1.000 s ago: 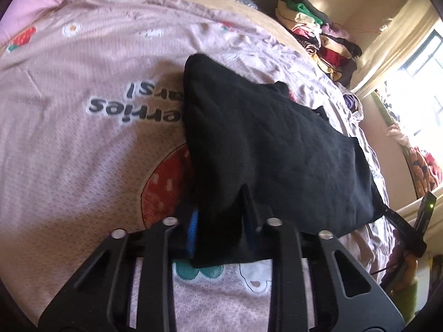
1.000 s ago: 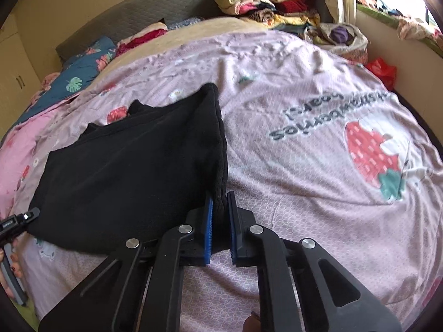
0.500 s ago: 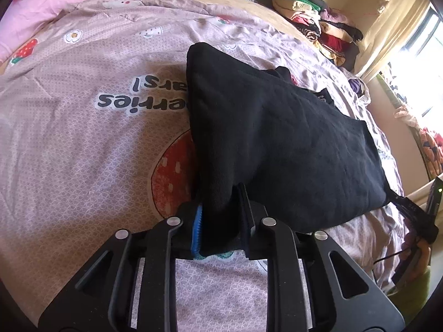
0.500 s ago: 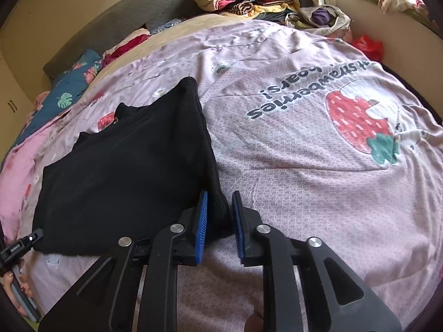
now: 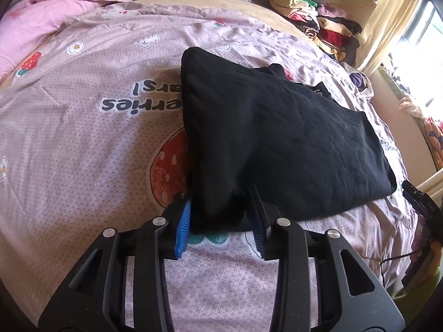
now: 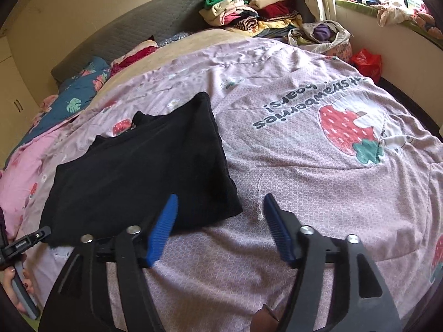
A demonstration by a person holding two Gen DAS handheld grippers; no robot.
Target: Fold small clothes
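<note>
A black garment (image 5: 277, 138) lies folded flat on the pink strawberry bedspread (image 5: 83, 144); it also shows in the right wrist view (image 6: 144, 171). My left gripper (image 5: 221, 221) is open, its blue-padded jaws spread around the garment's near corner, which lies loose between them. My right gripper (image 6: 220, 207) is open wide and empty, just in front of the garment's near right corner, above the bedspread (image 6: 318, 188).
A pile of folded clothes (image 6: 249, 8) sits at the bed's far end by the curtain. Pillows and a pink quilt (image 5: 41, 19) lie at the head. A red bag (image 6: 366, 61) and a cloth bag (image 6: 321, 33) stand beside the bed.
Both grippers were shut on the garment's near corners and have opened, the right one wide. The garment now rests flat on the bed.
</note>
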